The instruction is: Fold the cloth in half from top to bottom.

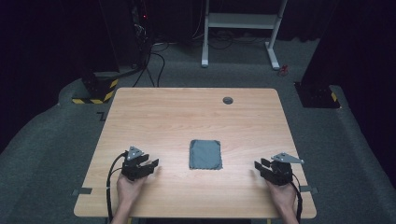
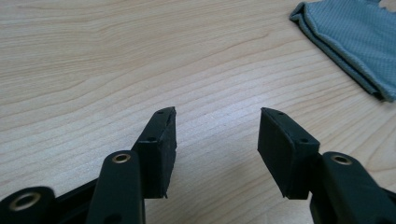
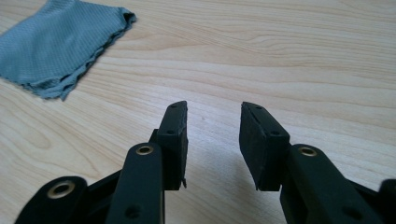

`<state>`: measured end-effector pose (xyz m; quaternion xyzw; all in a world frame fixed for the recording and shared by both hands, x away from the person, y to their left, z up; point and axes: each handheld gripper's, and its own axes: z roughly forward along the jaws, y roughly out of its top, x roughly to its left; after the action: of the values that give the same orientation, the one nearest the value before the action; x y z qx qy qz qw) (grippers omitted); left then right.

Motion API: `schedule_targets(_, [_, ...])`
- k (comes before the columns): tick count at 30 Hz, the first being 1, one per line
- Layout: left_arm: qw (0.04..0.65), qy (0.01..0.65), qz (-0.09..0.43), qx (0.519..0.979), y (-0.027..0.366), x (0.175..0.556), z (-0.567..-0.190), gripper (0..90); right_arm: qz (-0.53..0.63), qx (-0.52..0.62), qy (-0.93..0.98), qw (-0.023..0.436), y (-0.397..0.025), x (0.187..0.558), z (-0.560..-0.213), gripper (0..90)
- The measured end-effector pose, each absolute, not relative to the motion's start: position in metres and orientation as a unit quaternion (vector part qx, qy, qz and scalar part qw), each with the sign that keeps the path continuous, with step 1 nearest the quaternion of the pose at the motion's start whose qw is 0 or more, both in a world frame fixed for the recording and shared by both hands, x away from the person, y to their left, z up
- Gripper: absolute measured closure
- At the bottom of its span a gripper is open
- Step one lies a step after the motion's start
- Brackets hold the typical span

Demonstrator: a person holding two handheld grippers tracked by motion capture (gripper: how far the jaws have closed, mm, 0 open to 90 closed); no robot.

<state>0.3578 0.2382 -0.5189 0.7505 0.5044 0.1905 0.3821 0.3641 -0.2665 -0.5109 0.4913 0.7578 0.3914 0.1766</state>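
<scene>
Lying flat between both grippers, the folded grey mesh cloth (image 1: 205, 154) sits mid-near on the light wooden surface (image 1: 177, 116), long axis near-to-far; left gripper (image 1: 148, 164) fingers apart, empty, slightly nearer; right gripper (image 1: 259, 165) fingers apart, empty; cloth lies inward and just farther from each.

It was a dark lab: a wooden table (image 1: 196, 116) on grey carpet, cables (image 1: 152, 65) and hazard-striped equipment base (image 1: 95, 91) at upper left.
</scene>
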Motion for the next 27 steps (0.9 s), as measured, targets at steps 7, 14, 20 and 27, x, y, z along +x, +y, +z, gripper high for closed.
schedule_targets(7, [0.364,0.511,0.208,0.750,0.237,0.360,-0.523,47.3,0.374,0.494,0.762,0.189,-0.267,0.367,-0.513,60.2])
schedule_targets(14, [0.351,0.511,0.220,0.753,0.238,0.362,-0.525,47.0,0.363,0.494,0.764,0.202,-0.267,0.369,-0.515,57.8])
schedule_targets(20, [0.349,0.512,0.229,0.751,0.237,0.363,-0.527,46.2,0.354,0.496,0.765,0.208,-0.268,0.372,-0.518,55.7])
schedule_targets(27, [0.345,0.506,0.238,0.754,0.235,0.363,-0.528,43.9,0.345,0.499,0.767,0.210,-0.265,0.372,-0.521,53.9])
